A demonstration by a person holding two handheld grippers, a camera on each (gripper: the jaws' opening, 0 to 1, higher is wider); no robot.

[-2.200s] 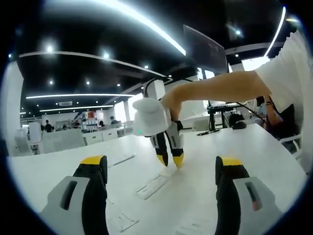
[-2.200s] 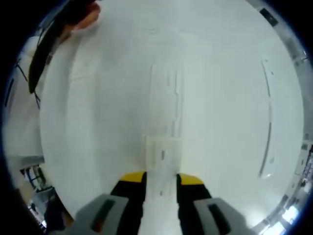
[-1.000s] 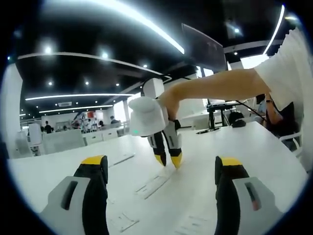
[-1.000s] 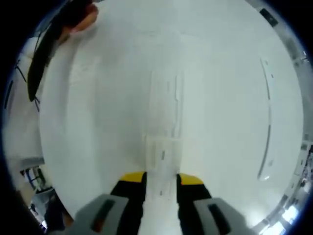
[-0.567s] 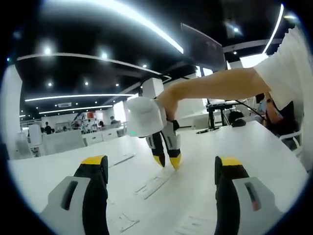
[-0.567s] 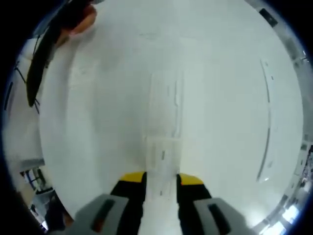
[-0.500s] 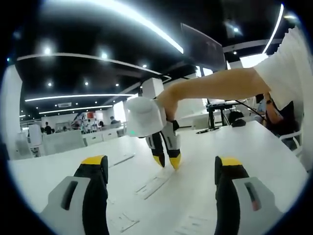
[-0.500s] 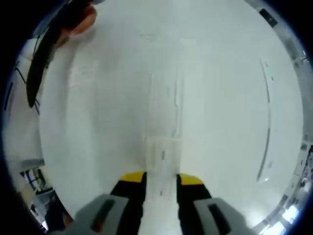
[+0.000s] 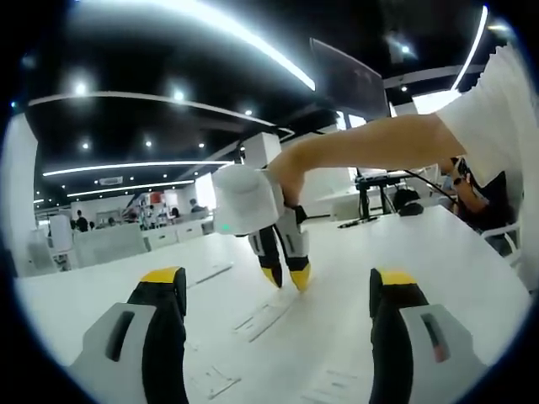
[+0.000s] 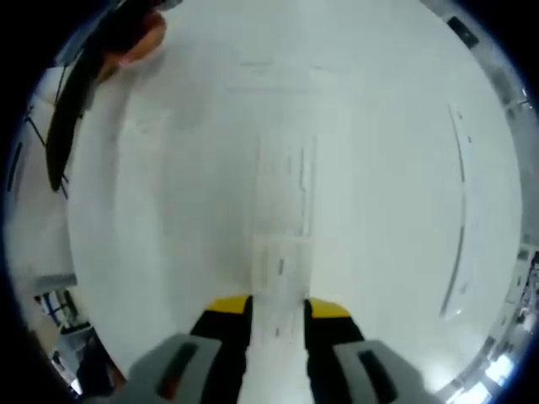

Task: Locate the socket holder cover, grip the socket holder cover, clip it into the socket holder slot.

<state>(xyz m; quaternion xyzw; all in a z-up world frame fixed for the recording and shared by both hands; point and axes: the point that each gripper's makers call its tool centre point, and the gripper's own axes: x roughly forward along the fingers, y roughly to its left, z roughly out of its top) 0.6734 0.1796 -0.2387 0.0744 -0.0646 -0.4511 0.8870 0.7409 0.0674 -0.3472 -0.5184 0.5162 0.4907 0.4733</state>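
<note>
Looking down, right gripper view: right gripper (image 10: 278,311) jaws pretty narrow, pinching the white cover (image 10: 282,278) against the long holder (image 10: 285,189) on the table (image 10: 387,168).
Left gripper view: left gripper (image 9: 278,290) jaws wide apart, nothing between them; the right gripper shows from the side, tips down at the holder.

Open-plan office, dark ceiling (image 9: 168,50) with long light strips (image 9: 244,38), white table (image 9: 472,261), distant desks (image 9: 109,240)
</note>
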